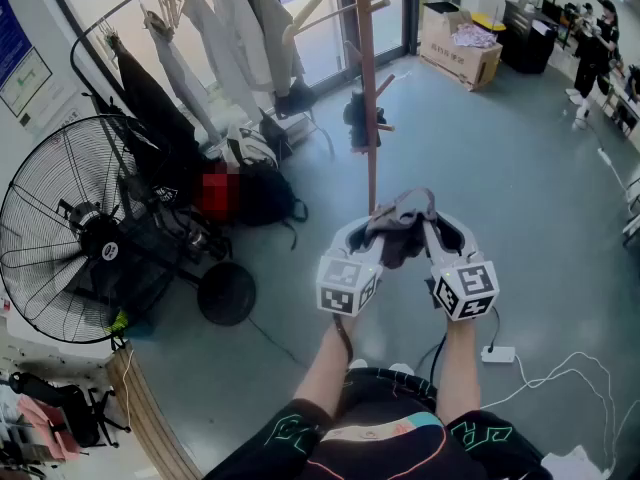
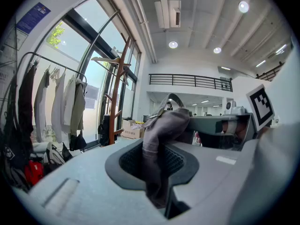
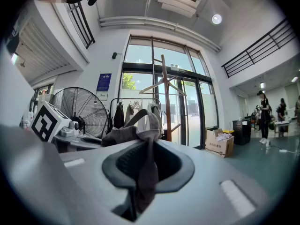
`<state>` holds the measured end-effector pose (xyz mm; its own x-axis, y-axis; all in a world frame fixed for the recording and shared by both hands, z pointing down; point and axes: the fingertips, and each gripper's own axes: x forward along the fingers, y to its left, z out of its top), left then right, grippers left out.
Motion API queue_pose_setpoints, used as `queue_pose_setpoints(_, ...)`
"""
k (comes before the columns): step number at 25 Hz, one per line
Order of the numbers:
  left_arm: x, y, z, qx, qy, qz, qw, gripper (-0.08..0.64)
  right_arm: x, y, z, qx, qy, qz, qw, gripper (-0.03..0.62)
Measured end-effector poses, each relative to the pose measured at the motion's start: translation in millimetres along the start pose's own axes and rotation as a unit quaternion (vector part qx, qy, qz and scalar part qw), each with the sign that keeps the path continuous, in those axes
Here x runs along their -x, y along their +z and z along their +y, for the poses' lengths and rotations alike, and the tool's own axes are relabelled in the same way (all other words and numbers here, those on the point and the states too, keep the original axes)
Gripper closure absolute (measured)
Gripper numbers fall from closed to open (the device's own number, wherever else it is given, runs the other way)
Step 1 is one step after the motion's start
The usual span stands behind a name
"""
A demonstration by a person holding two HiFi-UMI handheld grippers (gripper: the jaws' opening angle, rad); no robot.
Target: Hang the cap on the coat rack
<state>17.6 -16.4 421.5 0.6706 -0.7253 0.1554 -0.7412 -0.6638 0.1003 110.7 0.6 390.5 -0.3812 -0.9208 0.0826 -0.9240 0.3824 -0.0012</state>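
Note:
A grey-brown cap (image 1: 399, 228) hangs stretched between my two grippers in the head view, its strap arching up at the top. My left gripper (image 1: 368, 236) is shut on the cap's left side; its own view shows the cloth (image 2: 157, 149) pinched between the jaws. My right gripper (image 1: 428, 230) is shut on the cap's right side, with the fabric (image 3: 146, 168) caught in the jaws. The wooden coat rack (image 1: 366, 78) rises straight ahead, just beyond the cap. It also appears as the coat rack (image 2: 117, 90) left of centre in the left gripper view and as the coat rack (image 3: 164, 97) in the right gripper view.
A large black floor fan (image 1: 75, 230) stands at the left. A garment rail (image 1: 185, 28) with hung clothes and bags below stands beyond it. A cardboard box (image 1: 460, 43) sits at the far right, a person (image 1: 590, 58) farther off. A power strip (image 1: 497, 354) and cables lie near my feet.

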Motion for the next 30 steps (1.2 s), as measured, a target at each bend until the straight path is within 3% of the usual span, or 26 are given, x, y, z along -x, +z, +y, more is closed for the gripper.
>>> queue_pose_setpoints(19, 3.3, -14.1, 35.2, 0.039, -0.031, -0.014, 0.9986, 0.489, -18.7, -2.9, 20.9, 0.035, -0.024, 0.035, 0.999, 0.540)
queue_pose_setpoints(30, 5.6, -9.9, 55.5, 0.057, -0.024, -0.021, 0.9978, 0.488, -33.9, 1.2, 31.5, 0.053, -0.019, 0.046, 0.997, 0.540)
